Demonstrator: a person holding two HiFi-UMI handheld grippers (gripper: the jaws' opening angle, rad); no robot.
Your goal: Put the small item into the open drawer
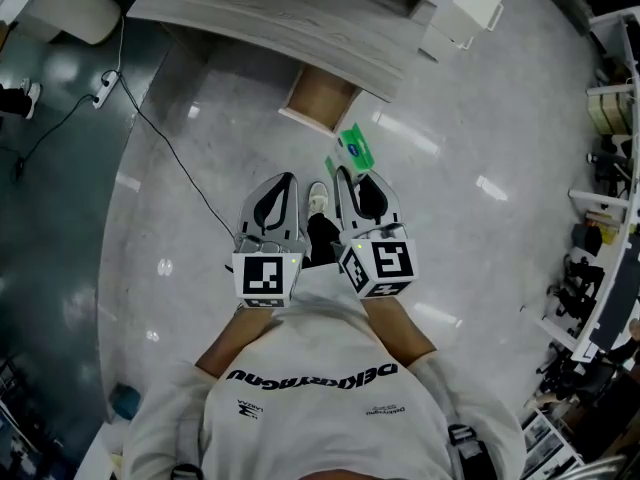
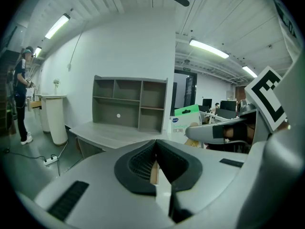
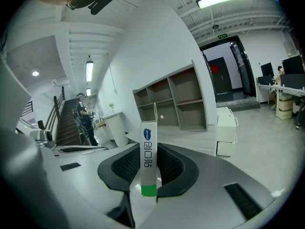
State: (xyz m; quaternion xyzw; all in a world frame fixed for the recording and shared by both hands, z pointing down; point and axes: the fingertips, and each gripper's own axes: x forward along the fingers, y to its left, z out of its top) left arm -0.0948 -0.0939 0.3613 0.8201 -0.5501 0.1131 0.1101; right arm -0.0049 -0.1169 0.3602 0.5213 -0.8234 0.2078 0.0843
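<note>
Grey floor [image 1: 200, 168]; open drawer [image 1: 320, 98] upper centre. Carton [image 3: 148, 161], likely light and crushable, pinched flat-sided by right gripper [image 3: 148, 180]; left gripper [image 2: 157, 168] closed, empty.

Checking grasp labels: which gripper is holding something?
The right gripper: a white-and-green box is clamped between its jaws. The left gripper is shut and empty.

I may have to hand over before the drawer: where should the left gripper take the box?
Probably the free end of the box, which sticks out past the right gripper. Come from above and close across its broad flat sides. The box is thin, and its rear end is already clamped.
</note>
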